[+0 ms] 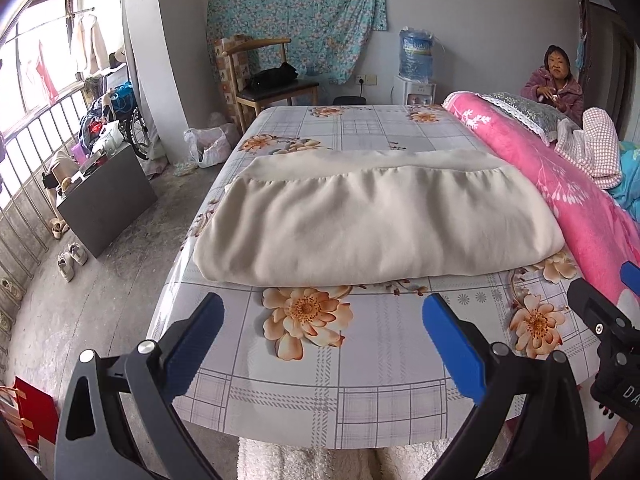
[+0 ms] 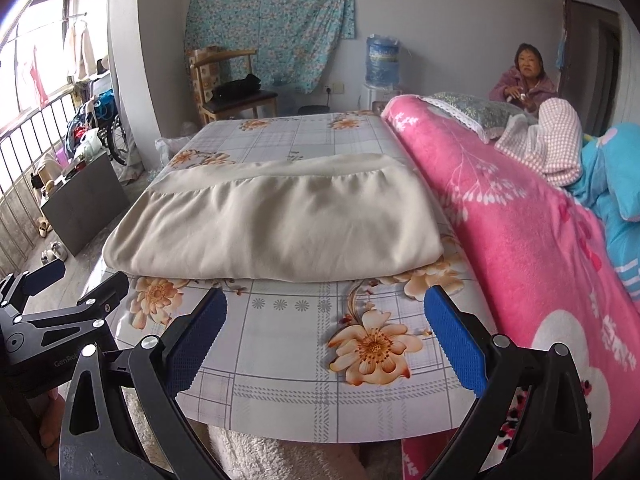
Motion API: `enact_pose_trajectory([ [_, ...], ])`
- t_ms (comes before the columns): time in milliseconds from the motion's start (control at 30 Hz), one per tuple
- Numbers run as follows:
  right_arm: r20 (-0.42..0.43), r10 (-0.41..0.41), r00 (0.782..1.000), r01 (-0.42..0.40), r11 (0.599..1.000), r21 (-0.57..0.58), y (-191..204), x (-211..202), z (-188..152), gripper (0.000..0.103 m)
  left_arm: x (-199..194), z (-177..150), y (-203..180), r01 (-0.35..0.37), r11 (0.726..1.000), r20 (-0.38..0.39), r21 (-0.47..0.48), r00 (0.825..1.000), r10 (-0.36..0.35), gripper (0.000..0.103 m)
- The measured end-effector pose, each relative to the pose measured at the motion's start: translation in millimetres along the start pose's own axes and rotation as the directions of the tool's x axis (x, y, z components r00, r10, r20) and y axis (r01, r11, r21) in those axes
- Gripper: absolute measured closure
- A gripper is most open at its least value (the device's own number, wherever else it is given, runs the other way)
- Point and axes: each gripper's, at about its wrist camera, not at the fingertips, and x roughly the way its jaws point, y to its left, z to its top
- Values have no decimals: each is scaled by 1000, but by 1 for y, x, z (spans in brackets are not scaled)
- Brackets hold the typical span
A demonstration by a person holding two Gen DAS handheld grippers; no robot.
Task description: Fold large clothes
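A: Left tongs (image 1: 320, 344) — pose?
B: Level, low over the near end of the bed (image 1: 360, 408), pointing down its length. Blue pads (image 1: 454, 350) spread wide, nothing between them, only the floral bedsheet (image 1: 304, 312) showing in the gap.

A: Right tongs (image 2: 326, 338)?
B: Same attitude. Jaws wide apart, empty, above the near edge of the sheet. The two tools sit side by side: right one shows at the right edge of the left camera, left one at the lower left of the right camera.

A: The garment?
B: Cream garment (image 1: 372, 224), folded into a broad flat rectangle, lying across the bed just beyond both sets of tongs. Not touched by either. A gathered seam runs across its far part, with a band of the same cloth past that. Its right end lies just beside the rolled pink blanket (image 2: 516, 240).

A: Surroundings?
B: A grey patterned pillow (image 2: 476, 112) and a checked cloth (image 2: 556, 144) lie on top of the pink blanket. Wooden chair (image 1: 264, 92) at the far left of the bed, with a dark bag on its seat. Water dispenser (image 1: 416, 68) against the back wall. A seated person in a purple robe (image 2: 524, 80) at far right.
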Motion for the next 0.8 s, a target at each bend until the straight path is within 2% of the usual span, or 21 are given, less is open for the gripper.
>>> enact_pose_trajectory([
  [167,-58,16,998,-17,1000,-4,4,13,-2,8,11,0,-2,9,1000,-50,-5,999,-10,5],
  [333,-80,13,997,-15,1000,-21,8,18,-4,8,16,1,1,24,999,-81,-35,996,-27,5],
  [800,-97,4,995,-11,997,-74,24,15,-6,8,16,-1,5,36,998,-95,-53,995,-41,5],
])
